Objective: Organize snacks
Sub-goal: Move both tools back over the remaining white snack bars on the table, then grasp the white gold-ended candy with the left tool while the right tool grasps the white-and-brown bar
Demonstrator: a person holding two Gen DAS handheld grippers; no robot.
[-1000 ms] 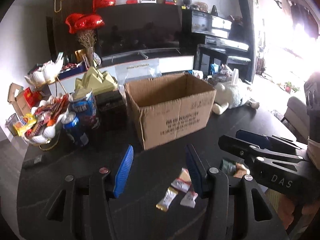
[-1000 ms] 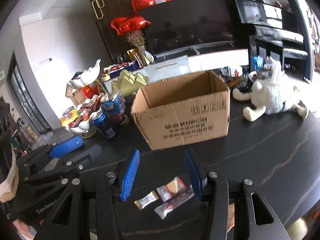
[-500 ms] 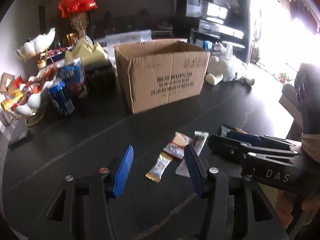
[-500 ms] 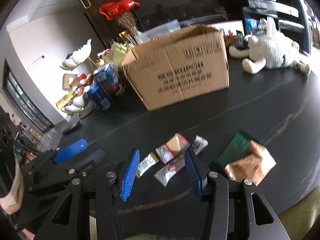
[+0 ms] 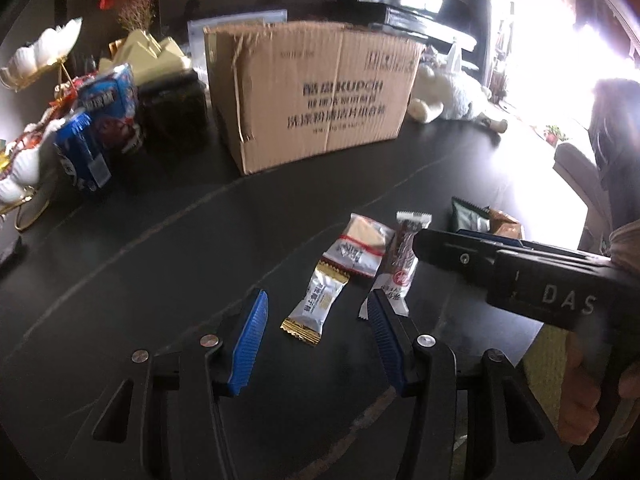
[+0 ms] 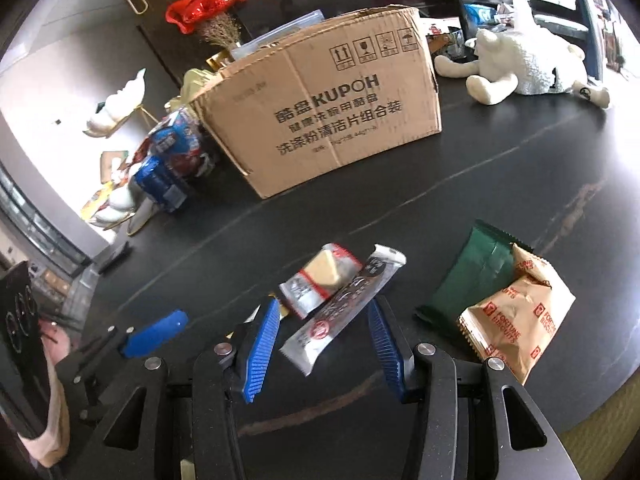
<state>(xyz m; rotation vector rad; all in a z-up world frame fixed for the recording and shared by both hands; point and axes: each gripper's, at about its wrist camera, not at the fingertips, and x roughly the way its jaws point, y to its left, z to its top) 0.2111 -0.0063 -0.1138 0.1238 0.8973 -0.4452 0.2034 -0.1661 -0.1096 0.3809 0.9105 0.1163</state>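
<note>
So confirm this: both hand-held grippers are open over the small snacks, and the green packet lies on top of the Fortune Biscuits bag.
Wrong on the stacking. The right wrist view shows the Fortune Biscuits bag overlapping the green packet, not under it. Both the left hand-held gripper and right hand-held gripper are open over the small snacks.

The cardboard box point(image 6: 320, 120) reads "KUPOH" above Chinese lines, under four handling symbols. Right of it, the orange packet point(image 6: 516, 320) says "FORTUNE BISCUITS". The right gripper point(image 5: 440, 246) body bears "DAS".
</note>
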